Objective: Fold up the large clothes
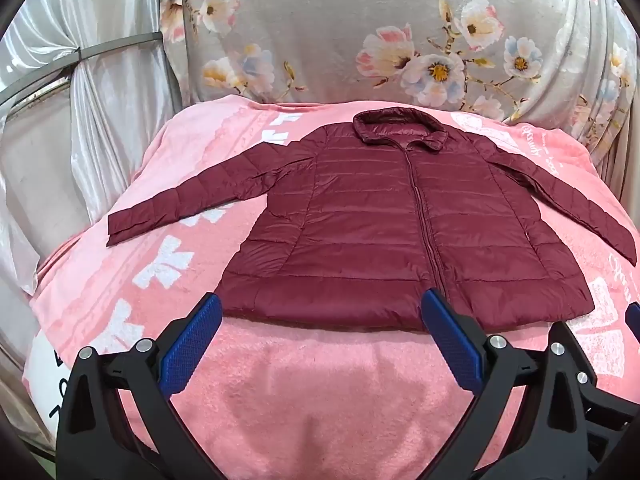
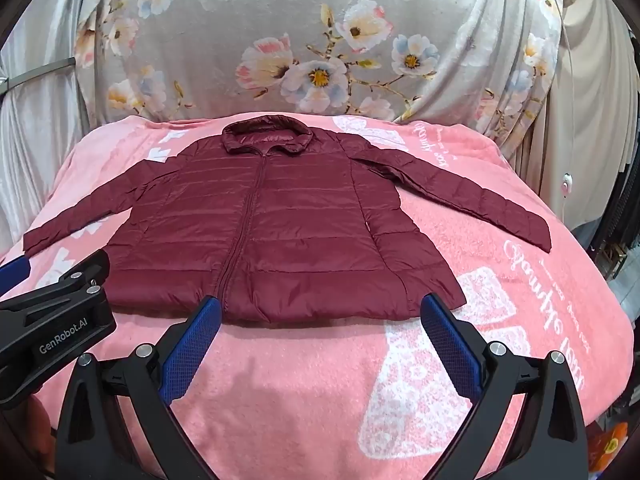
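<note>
A dark red quilted jacket [image 1: 384, 216] lies flat, front up and zipped, on a pink blanket [image 1: 288, 392] printed with white bows and lettering. Its collar [image 1: 400, 126] points toward the far edge of the blanket, where a grey curtain [image 1: 340, 32] with a pale flower print hangs behind it. Both sleeves are spread outward and angle down from the shoulders: the jacket's left-hand sleeve [image 1: 192, 204], as seen from the cameras, reaches toward the blanket's left side, and the other sleeve [image 2: 472, 196] stretches toward the right side. The hem [image 2: 320, 312] runs along the edge of the jacket nearest the cameras.

The left gripper [image 1: 320, 312] hovers just short of the hem, its jaws spread wide with nothing between them; one blue pad sits at the hem's left corner and the other near the bottom of the zip. The right gripper [image 2: 320, 312] hangs just short of the hem as well, jaws equally wide and empty, framing the stretch of hem from the zip to the jacket's right corner. In the right wrist view, the left gripper [image 2: 16, 270] shows at the left edge, beside the jacket's lower left corner. Pale satin drapes [image 1: 100, 120] hang left of the flowered curtain.
</note>
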Demonstrator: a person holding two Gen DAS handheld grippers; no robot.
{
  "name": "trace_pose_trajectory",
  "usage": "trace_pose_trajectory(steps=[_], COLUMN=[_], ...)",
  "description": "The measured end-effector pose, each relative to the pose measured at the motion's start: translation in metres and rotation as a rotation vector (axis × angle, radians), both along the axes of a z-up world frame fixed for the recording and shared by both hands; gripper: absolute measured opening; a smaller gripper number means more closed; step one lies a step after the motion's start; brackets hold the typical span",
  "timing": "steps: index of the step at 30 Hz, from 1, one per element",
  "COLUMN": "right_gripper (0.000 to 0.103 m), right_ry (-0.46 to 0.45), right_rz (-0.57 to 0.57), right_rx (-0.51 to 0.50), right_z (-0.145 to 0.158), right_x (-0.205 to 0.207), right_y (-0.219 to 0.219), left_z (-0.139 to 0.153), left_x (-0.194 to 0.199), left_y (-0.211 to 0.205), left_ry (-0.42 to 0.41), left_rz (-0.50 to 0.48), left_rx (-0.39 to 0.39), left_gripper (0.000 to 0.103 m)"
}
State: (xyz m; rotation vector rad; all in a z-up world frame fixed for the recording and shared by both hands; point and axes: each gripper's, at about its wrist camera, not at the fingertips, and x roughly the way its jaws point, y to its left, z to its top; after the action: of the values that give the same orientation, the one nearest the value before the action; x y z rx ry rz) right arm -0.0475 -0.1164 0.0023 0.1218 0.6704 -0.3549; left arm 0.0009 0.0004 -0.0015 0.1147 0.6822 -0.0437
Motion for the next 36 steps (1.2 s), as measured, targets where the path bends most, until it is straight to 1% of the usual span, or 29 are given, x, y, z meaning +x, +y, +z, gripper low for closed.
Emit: trace_pose_trajectory(steps=[1,2,8,10,36], right_gripper=[0.098,0.098,0.098,0.098,0.098], right_ry=[0.000,0.001,0.002,-0.002,-0.001], right_rz=[0.001,0.002,0.005,0.004,0.004], right_rx=[0.000,0.001,0.002,-0.006,-0.002], right_z=[-0.0002,-0.0003,-0.0002,-0.0011,-0.0014], right_x=[0.0001,0.0003,0.0035,0.0032,0.0047], right_y=[-0.0001,-0.0002,-0.0055,0.0005,0.0009], left_z=[-0.0003,-0.0005,-0.0016,-0.0021,-0.0007], left_x=[-0.0001,0.0005,0.0043,0.0032,0.0036], left_y=[-0.0001,0.0026,0.0052,0.0020,0.0057], left_ry=[0.001,0.002,0.002,-0.003,-0.004], left_rz=[0.000,0.000,0.003,0.006,0.004], left_rx=[0.001,-0.014,-0.003,0.004,0.005], left_gripper=[0.097,0.097,0.097,0.097,0.097])
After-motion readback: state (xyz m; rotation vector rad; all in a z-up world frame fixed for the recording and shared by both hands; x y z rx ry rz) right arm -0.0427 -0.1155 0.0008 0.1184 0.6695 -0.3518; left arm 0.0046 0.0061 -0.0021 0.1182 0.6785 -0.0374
